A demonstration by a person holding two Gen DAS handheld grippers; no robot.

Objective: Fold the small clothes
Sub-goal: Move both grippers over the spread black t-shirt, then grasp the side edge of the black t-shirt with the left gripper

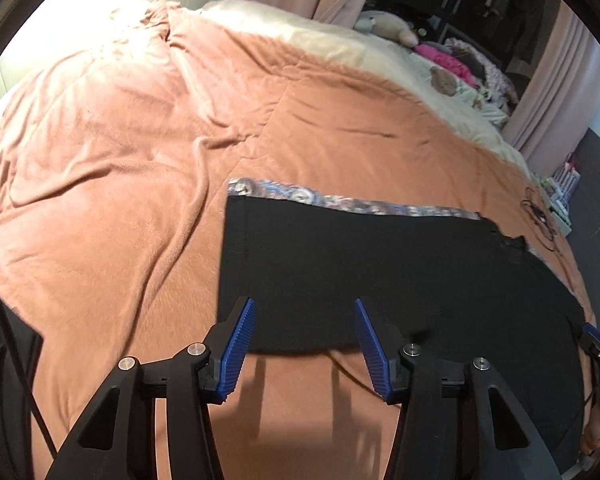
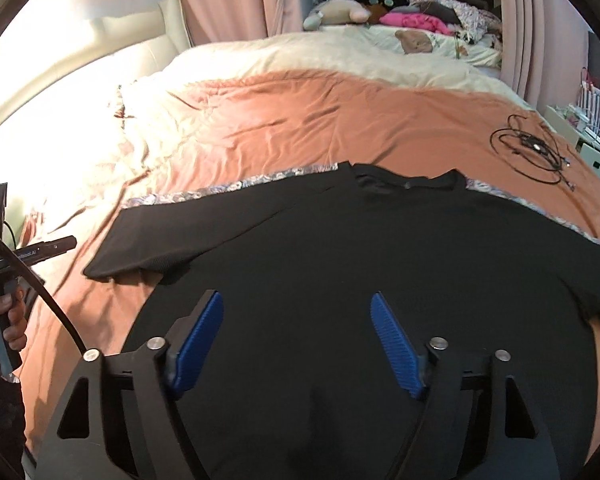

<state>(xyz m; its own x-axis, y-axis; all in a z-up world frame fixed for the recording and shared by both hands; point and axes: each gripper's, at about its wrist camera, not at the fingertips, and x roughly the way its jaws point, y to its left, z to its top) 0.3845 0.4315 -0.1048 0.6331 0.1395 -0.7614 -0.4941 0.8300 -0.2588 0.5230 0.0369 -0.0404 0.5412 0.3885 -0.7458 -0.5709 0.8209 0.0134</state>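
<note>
Black T-shirt (image 2: 380, 248) spread flat on the bed's pink blanket (image 1: 120, 160), neck hole at the far edge; right hand-held gripper (image 2: 296, 300) spread wide above its lower body, holding nothing; left hand-held gripper (image 1: 304, 308) spread wide over the sleeve; patterned cloth (image 1: 340, 202) peeking out just behind; coiled black cable (image 2: 532, 152) farther right; stuffed toys (image 2: 340, 10) at the far end.

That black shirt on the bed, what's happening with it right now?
A person holds a two-finger gripper in each hand over a black T-shirt spread flat on a peach blanket, with a patterned cloth showing under its far edge. The left gripper hangs open above the left sleeve; the right gripper hangs open over the shirt's body. Neither grips fabric, and no fold is visible yet. A coiled black cable lies off to the right.
</note>
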